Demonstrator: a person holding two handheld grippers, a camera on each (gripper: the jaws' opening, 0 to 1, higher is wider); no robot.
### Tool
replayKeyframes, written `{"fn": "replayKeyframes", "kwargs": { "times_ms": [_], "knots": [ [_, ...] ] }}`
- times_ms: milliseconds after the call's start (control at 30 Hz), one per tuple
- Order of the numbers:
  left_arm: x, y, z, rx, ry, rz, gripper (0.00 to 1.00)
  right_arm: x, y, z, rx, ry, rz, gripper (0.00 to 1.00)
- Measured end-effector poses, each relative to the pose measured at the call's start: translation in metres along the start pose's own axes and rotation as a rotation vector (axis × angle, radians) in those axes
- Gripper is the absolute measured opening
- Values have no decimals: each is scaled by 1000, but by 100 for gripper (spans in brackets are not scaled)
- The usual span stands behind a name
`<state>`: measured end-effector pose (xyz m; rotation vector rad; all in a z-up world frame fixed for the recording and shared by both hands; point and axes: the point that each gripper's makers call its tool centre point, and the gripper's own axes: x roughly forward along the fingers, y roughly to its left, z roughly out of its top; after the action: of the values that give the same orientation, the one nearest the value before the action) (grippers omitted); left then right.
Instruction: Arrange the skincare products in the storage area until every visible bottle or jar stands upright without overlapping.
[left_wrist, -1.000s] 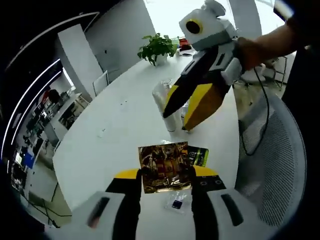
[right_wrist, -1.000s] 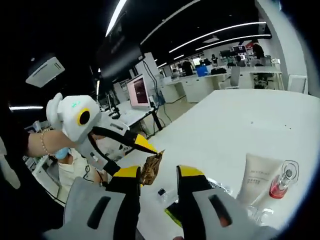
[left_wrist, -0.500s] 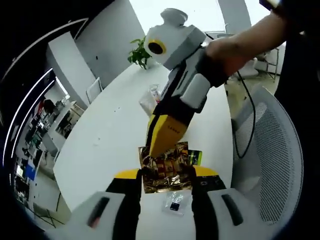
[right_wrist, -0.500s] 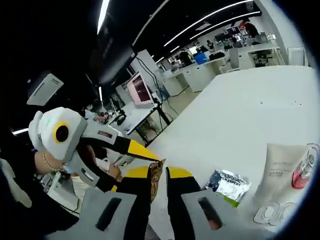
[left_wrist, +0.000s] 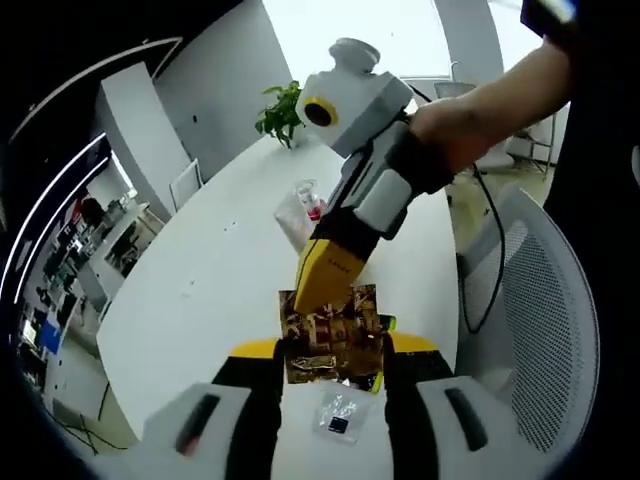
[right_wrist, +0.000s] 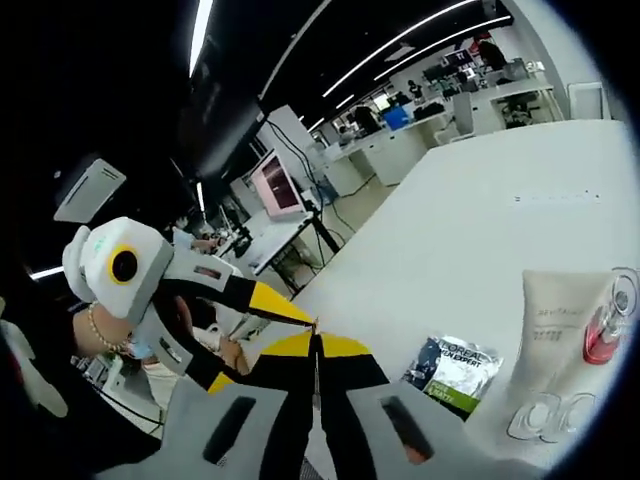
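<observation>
Step in hand: both grippers pinch one gold sachet (left_wrist: 332, 345), held above the surface (left_wrist: 220, 290). Left gripper (left_wrist: 330, 350) has its jaws pressed on the sachet's lower edge. Right gripper (left_wrist: 335, 280) enters the left gripper view from above and clamps the sachet's top edge. In the right gripper view the right gripper (right_wrist: 316, 350) has its jaws pressed nearly together on the sachet, seen edge-on as a thin strip (right_wrist: 316, 340); left gripper (right_wrist: 285, 310) sits just beyond its tips.

Next move, est.: one gripper must let go so the other can set the sachet down, clear of the items below.

Count:
- Gold sachet: 1.
- Green/silver sachet (right_wrist: 453, 372): 1, flat, right of the right gripper.
- Small clear packet (left_wrist: 337, 416): 1, below left gripper.
- White tube (right_wrist: 552, 340): 1, upright.
- Clear bottle w/ red liquid (right_wrist: 608, 330): 1, upright, just beside the tube.
- Clear round item (right_wrist: 540, 420) before the tube: prob. a cap or jar; view too distorted to confirm.
</observation>
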<state>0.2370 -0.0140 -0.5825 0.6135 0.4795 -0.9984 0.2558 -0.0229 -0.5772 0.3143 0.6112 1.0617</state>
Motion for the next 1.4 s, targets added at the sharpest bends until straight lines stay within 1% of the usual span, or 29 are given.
{"fn": "replayKeyframes", "kwargs": {
  "times_ms": [33,67,100,133,167,200,233,267,333,367,433,467,567,600,633,667,700,733,767,800,833,867,900,933,1067,1133,1267,1333,1400],
  "knots": [
    [-1,2,1,-52,-22,12,43,-2,-2,1,8,-12,-6,1],
    [-3,0,1,-90,-37,0,43,-3,-6,4,12,-27,-19,1],
    [-5,2,2,-145,-71,4,44,-6,-9,5,26,-38,-27,1],
    [-7,4,2,-181,-88,10,46,-7,-8,5,43,-48,-24,1],
    [-9,7,-1,-227,-110,13,47,-9,-8,8,66,-76,-16,1],
    [-9,7,-2,-242,-116,10,49,-11,-9,9,81,-86,-20,1],
    [-11,6,-4,-298,-133,4,50,-12,-10,9,83,-96,-26,1],
    [-12,6,-5,-342,-148,-4,50,-14,-11,12,93,-120,-29,1],
    [-16,8,-2,-448,-206,-8,50,-17,-12,13,118,-145,-33,1],
    [-18,5,2,-514,-241,-16,49,-18,-12,15,139,-166,-29,1],
    [-22,6,6,-610,-302,-29,49,-19,-9,17,171,-200,-22,1],
    [-25,6,9,-679,-352,-47,49,-20,-8,19,184,-214,-18,1],
    [-27,6,7,-772,-421,-86,51,-22,-5,23,222,-253,-13,1],
    [-28,6,7,-819,-447,-97,50,-22,-2,26,240,-278,-5,1],
    [-29,6,7,-853,-463,-107,49,-23,1,29,258,-298,6,1],
    [-30,9,7,-896,-501,-102,47,-24,2,33,288,-327,25,1],
    [-32,9,7,-929,-520,-105,44,-25,4,35,300,-342,32,1],
    [-34,10,9,-976,-552,-118,38,-25,6,36,304,-354,36,1],
    [-35,13,9,-1009,-583,-115,35,-26,7,36,318,-367,37,1],
    [-39,16,12,-1062,-638,-128,32,-26,8,37,333,-380,44,1],
    [-41,15,16,-1087,-678,-146,29,-27,10,39,355,-402,56,1],
    [-44,12,21,-1106,-727,-182,28,-26,10,40,369,-409,58,1],
    [-44,9,22,-1121,-744,-204,27,-26,11,40,377,-415,59,1],
    [-42,5,20,-1143,-730,-213,26,-26,10,40,382,-419,61,1],
    [-36,1,15,-1133,-704,-202,19,-24,12,40,403,-440,62,1],
    [-36,2,15,-1146,-717,-204,16,-23,12,41,425,-454,68,1],
    [-39,7,14,-1190,-766,-196,7,-23,11,41,428,-464,62,1],
    [-43,8,18,-1229,-806,-199,4,-22,12,41,434,-468,63,1],
    [-44,6,19,-1227,-803,-191,0,-22,12,41,427,-469,60,1]
  ]
}}
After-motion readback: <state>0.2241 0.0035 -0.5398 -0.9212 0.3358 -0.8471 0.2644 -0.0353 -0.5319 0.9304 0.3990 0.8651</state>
